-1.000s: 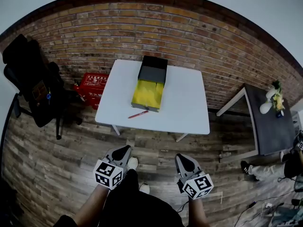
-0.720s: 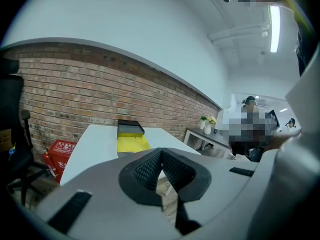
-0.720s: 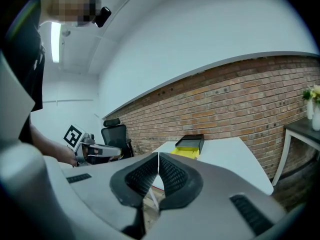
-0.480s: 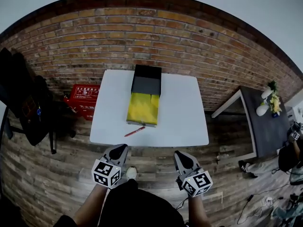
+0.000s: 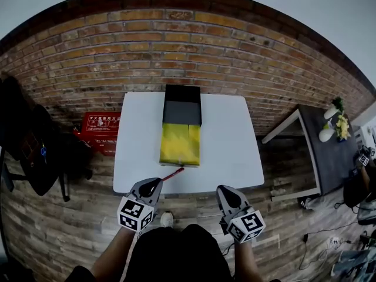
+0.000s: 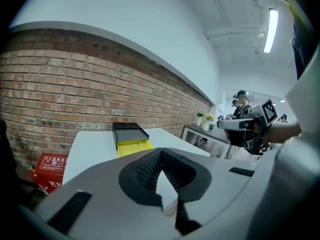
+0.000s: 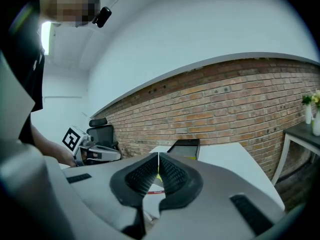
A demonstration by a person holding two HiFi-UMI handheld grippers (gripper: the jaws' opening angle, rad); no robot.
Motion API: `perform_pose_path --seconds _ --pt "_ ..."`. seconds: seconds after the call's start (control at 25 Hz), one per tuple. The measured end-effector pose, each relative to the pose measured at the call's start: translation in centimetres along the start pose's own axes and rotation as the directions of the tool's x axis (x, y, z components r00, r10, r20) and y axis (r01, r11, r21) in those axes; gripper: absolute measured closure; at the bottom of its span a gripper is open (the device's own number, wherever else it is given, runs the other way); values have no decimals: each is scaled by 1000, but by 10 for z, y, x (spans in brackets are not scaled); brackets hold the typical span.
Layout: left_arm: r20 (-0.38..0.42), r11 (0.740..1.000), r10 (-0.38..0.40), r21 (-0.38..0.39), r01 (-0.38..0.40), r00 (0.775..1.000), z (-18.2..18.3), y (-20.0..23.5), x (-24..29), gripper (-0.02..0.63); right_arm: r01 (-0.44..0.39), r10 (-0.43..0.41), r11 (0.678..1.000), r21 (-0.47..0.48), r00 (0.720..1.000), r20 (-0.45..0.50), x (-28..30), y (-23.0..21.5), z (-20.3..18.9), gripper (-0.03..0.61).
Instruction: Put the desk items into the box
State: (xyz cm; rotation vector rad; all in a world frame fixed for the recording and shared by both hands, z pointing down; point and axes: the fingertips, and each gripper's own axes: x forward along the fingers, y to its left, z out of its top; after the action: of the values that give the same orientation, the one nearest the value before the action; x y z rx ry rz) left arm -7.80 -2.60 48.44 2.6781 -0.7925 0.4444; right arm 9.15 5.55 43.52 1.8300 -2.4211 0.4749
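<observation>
Jaws shut tip to tip on left gripper [image 5: 151,185] and right gripper [image 5: 224,191], nothing held. Task looks unstarted: red pen [image 5: 173,174] lies at near edge of surface [image 5: 235,151], just short of box [image 5: 181,106], black with yellow near end. Left gripper closest to pen. Red crate [image 5: 100,131] and dark chair [image 5: 35,157] on floor at left; nothing blocks reach.

The right claw [image 7: 158,157], jaws together, faces the table [image 7: 235,160] and box [image 7: 185,145].
</observation>
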Motion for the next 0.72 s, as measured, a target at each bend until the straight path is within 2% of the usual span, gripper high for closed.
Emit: perform_pose_path --seconds 0.32,0.52,0.72 --pt "-48 1000 -12 2 12 999 -5 19 19 600 -2 2 1000 -7 999 -33 29 -11 2 555" --pt "-77 1000 -6 2 6 997 -9 20 34 600 -94 93 996 -12 996 -14 50 -14 9 555" --pt "-98 1000 18 -12 -20 995 -13 23 53 600 -183 177 981 -62 980 -94 77 -27 -2 555"
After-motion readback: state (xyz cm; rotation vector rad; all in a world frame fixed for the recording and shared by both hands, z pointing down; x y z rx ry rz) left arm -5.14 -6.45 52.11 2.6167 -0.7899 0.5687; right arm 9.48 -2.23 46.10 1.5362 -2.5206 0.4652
